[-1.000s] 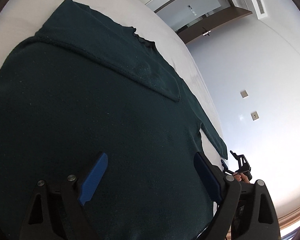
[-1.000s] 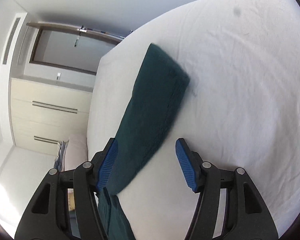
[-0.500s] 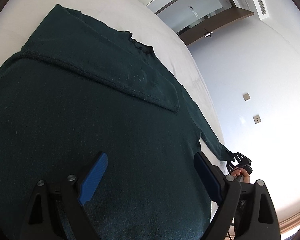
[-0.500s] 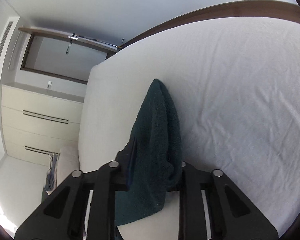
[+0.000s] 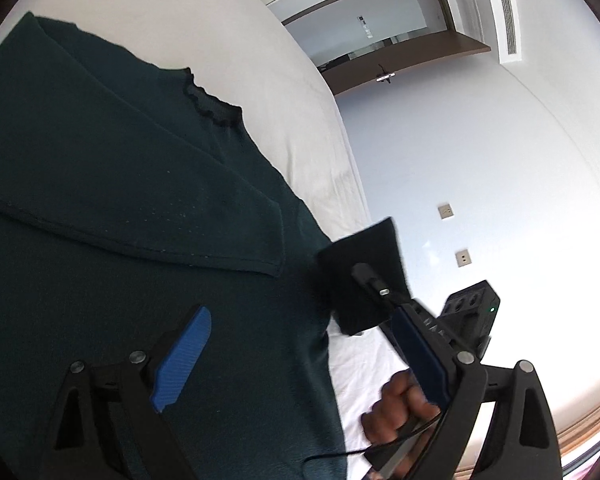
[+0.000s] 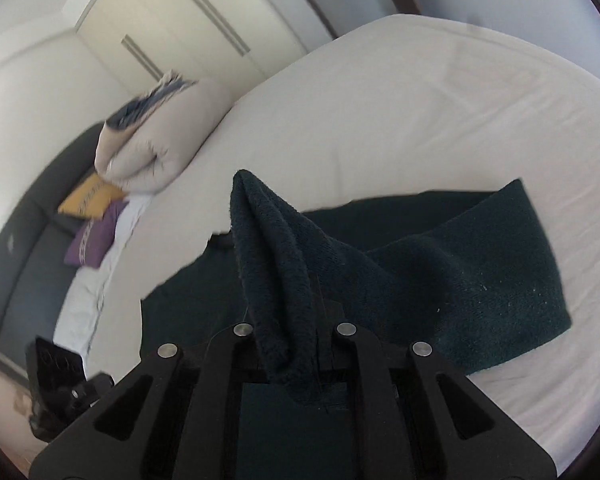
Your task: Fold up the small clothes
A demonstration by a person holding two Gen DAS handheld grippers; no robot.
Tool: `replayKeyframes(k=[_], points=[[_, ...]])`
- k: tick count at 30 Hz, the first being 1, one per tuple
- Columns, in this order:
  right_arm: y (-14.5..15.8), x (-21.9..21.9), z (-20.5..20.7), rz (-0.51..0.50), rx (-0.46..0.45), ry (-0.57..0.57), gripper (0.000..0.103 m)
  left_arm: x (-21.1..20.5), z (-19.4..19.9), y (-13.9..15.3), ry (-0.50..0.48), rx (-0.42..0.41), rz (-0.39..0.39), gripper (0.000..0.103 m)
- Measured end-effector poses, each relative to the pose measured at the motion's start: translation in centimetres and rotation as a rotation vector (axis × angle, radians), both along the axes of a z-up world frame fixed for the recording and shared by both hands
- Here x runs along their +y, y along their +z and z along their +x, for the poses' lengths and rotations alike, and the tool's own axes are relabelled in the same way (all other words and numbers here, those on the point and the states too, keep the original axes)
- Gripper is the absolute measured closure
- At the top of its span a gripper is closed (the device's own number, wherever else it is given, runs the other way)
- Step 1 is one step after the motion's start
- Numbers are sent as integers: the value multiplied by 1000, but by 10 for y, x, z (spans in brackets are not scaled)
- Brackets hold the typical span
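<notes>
Left wrist view: my left tool (image 5: 300, 354) stands spread wide, its 2 blue pads above the dark green knitted sweater (image 5: 112, 208), touching nothing; its jaws have just been opening further. The sweater lies flat on the white-sheeted bed (image 5: 204, 12), filling the left of the frame, 1 sleeve folded across its body. Right wrist view: my right tool (image 6: 296, 344), at lower centre, is pressed together, pinching the sweater's other sleeve (image 6: 268, 248), raised in a peak above the bed.
</notes>
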State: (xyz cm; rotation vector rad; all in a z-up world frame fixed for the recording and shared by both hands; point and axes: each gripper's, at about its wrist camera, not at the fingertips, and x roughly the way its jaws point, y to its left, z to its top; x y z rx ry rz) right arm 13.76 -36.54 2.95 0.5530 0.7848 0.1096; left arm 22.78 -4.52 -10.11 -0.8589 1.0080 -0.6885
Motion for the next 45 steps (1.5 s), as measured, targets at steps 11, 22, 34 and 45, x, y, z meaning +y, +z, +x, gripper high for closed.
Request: replayKeyframes(k=[11, 22, 34, 45], points=[[-105, 141, 26, -140, 136, 126, 93, -25, 28, -44, -50, 179, -97, 0], [-89, 89, 4, -148, 120, 139, 93, -50, 52, -46, -103, 229, -69, 61], [-78, 62, -66, -124, 124, 161, 91, -56, 62, -39, -119, 225, 115, 53], [-84, 33, -104, -77, 155, 137, 91, -58, 53, -42, -141, 208, 316, 54]])
